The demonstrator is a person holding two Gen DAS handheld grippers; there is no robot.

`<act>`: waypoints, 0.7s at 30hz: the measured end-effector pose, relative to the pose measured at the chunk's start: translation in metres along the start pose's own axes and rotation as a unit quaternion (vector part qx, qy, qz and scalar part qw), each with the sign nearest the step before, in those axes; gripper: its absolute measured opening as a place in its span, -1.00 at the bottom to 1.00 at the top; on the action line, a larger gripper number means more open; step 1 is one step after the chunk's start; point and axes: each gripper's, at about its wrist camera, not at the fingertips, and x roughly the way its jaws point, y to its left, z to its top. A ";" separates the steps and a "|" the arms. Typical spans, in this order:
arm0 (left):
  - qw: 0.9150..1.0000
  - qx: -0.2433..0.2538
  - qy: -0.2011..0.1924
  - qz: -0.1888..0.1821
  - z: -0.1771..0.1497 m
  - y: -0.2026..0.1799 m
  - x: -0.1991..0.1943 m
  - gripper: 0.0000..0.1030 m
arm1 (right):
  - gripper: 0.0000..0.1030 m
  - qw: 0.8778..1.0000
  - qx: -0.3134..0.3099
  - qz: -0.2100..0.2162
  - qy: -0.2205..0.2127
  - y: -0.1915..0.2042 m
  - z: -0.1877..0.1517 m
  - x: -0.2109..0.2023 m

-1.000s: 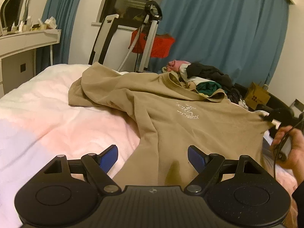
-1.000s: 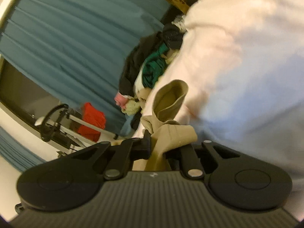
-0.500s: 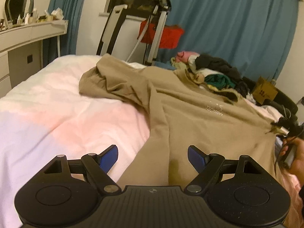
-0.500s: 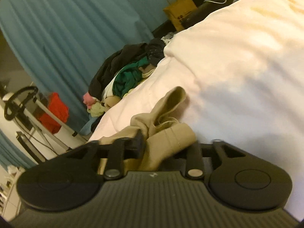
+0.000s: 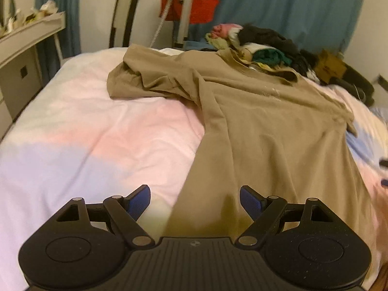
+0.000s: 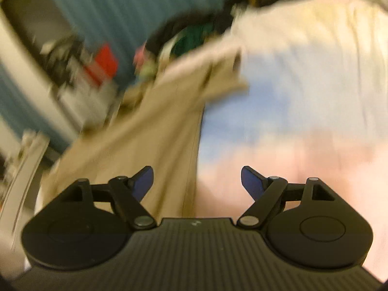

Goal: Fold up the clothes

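Note:
A tan long-sleeved shirt (image 5: 271, 126) lies spread front-up on the pink and pale-blue bed cover (image 5: 92, 140), its left sleeve bunched at the far side. My left gripper (image 5: 195, 200) is open and empty, just above the shirt's near hem. My right gripper (image 6: 197, 181) is open and empty, over the shirt's right edge (image 6: 155, 131) where it meets the bed cover (image 6: 291, 145). The right wrist view is blurred by motion.
A pile of mixed clothes (image 5: 262, 48) sits at the far end of the bed. Behind it stand blue curtains (image 5: 278, 4), an exercise machine with a red garment (image 5: 191, 7), and a white desk (image 5: 26, 38) at the left. A cardboard box (image 5: 332, 65) is at the far right.
My right gripper has opened and let go of the shirt's sleeve, then swung back over the bed. The shirt now lies flatter. My left gripper has tilted down slightly.

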 end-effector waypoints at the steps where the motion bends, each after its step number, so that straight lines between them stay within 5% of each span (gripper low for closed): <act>1: 1.000 0.002 0.001 0.010 -0.002 0.004 -0.004 0.61 | 0.59 1.000 0.002 0.004 0.025 0.003 -0.013 -0.009; 5: 0.999 -0.034 0.030 0.012 -0.009 0.025 -0.011 0.62 | 0.56 0.995 0.049 0.032 0.079 0.016 -0.046 -0.027; 9: 0.994 -0.063 0.093 0.013 -0.021 0.031 0.000 0.61 | 0.55 0.992 0.037 -0.021 0.117 0.029 -0.071 -0.019; 14: 0.994 -0.043 0.100 0.017 -0.027 0.021 0.000 0.59 | 0.55 0.987 -0.014 -0.103 0.126 0.047 -0.107 -0.011; 18: 0.995 -0.029 0.098 0.002 -0.029 0.016 -0.011 0.09 | 0.56 0.984 -0.028 -0.096 0.146 0.059 -0.127 -0.011; 21: 0.993 -0.022 0.110 -0.022 -0.036 0.012 -0.021 -0.40 | 0.02 0.979 -0.074 -0.087 0.171 0.071 -0.132 -0.012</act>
